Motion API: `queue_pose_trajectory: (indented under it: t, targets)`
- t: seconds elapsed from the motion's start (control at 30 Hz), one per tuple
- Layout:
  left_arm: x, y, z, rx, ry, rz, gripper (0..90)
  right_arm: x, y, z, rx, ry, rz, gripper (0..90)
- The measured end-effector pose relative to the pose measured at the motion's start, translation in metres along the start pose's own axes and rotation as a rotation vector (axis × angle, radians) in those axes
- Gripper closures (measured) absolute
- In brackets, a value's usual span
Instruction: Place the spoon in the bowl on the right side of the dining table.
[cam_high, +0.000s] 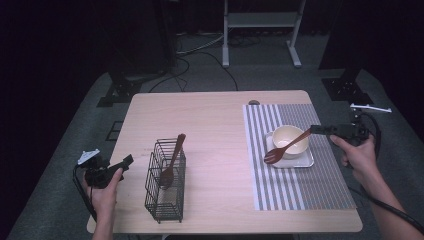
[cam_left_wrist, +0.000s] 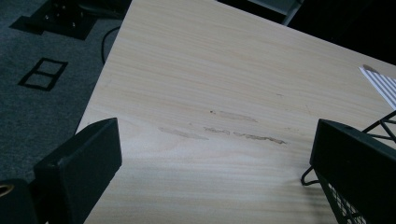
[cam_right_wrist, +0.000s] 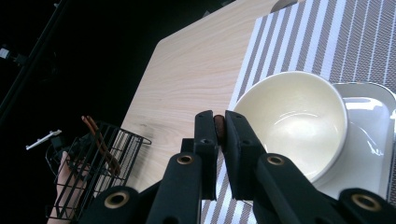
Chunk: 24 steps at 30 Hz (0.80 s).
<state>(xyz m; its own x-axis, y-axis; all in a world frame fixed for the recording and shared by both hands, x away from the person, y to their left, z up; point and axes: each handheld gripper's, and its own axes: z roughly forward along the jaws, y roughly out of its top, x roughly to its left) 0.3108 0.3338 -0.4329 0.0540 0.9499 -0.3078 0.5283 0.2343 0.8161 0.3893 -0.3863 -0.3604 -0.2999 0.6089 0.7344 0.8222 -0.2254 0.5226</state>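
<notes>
Two spoons (cam_high: 286, 145) (cam_high: 171, 161), one bowl (cam_high: 290, 140), one tray (cam_high: 306, 160), one basket (cam_high: 165, 200).

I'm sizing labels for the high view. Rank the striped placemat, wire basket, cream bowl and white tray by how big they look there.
1. striped placemat
2. wire basket
3. white tray
4. cream bowl

Tray and bowl look close in size; the bowl hides part of the tray, so that order is unsure.

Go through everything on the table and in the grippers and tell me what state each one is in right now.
Left gripper: open, holding nothing.
Right gripper: shut on the spoon handle.
Spoon: held, lying across the bowl.
Bowl: upright on the tray, looks empty.
Wire basket: upright, holding a second wooden utensil.
</notes>
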Motion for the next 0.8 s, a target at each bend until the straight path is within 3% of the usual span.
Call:
queue_pose_trajectory:
  t: [0.8]
  targets:
    - [-0.001, 0.0, 0.0, 0.0, 0.001, 0.006, 1.2, -0.013, 0.006, -0.021, -0.061, -0.049, 0.032, 83.2]
